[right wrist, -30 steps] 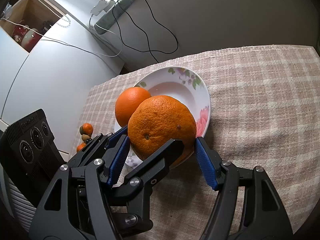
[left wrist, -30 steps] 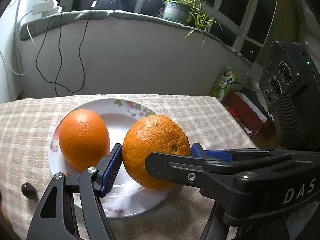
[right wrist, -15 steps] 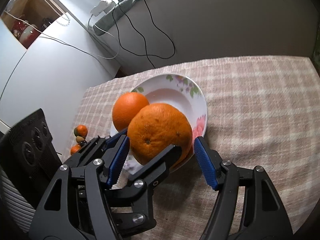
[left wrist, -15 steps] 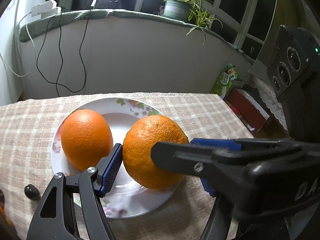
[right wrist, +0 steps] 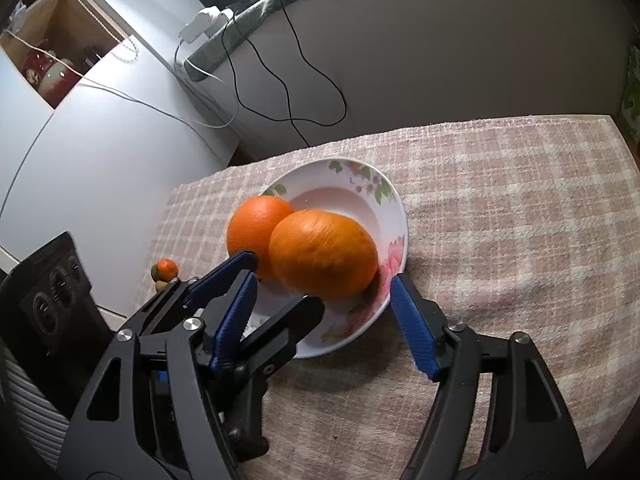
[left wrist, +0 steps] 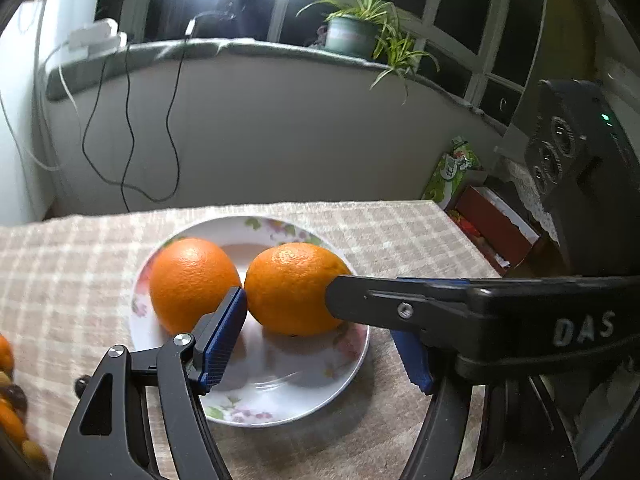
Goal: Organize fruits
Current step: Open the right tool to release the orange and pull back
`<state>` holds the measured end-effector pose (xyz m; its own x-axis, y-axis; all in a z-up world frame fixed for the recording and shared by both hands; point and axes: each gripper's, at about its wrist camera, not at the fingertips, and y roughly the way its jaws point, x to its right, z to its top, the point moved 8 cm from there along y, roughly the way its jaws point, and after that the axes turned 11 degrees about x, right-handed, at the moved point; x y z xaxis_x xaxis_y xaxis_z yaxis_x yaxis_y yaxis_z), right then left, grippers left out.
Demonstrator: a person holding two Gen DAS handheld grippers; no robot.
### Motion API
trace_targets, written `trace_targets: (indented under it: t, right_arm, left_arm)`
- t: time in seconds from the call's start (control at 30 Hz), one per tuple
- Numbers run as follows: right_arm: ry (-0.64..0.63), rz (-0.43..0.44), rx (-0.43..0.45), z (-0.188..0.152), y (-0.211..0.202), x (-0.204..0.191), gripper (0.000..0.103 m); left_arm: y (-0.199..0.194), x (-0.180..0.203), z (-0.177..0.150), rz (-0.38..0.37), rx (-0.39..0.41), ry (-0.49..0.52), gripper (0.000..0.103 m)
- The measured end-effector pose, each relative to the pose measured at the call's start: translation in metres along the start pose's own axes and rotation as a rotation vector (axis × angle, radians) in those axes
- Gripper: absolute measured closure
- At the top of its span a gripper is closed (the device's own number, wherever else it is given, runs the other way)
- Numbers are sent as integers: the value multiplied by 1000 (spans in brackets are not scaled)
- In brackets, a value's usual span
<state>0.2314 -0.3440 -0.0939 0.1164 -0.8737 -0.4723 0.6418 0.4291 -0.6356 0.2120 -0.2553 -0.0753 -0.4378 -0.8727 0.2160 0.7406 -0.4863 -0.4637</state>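
Two oranges lie side by side on a white flowered plate [left wrist: 280, 416] [right wrist: 360, 176]. The nearer orange [left wrist: 296, 288] [right wrist: 324, 252] rests at the plate's front, and the other orange [left wrist: 192, 280] [right wrist: 256, 228] is to its left. My left gripper [left wrist: 316, 344] is open, its left pad beside the nearer orange's left flank and its right pad well clear. My right gripper [right wrist: 324, 320] has its jaws opening, with the orange just beyond the tips and no pad pressing on it. One black finger [left wrist: 400, 308] of the right gripper crosses in front of the left one.
A checked tablecloth [right wrist: 500, 220] covers the table. Several small fruits [right wrist: 166, 269] [left wrist: 8, 400] lie near its left edge. Past the right edge stand boxes [left wrist: 492, 224] on the floor. A grey wall with hanging cables [right wrist: 288, 92] runs behind.
Both grippers have drawn back from the nearer orange, whose flanks they flanked closely before. The orange has turned a little and now lies on the plate ahead of the tips. The right jaws have widened slightly.
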Motion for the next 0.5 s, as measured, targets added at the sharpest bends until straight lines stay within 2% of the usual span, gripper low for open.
trace_targets:
  t: [0.3,0.5]
  right_arm:
    - [2,10,32,6,-14,-7,30]
    - [1,19,63,9,-26,-13,25]
  left_arm:
    - [-12,-2,3,3,4,5,33]
    - [-27,-6,-1,13,5,10,33]
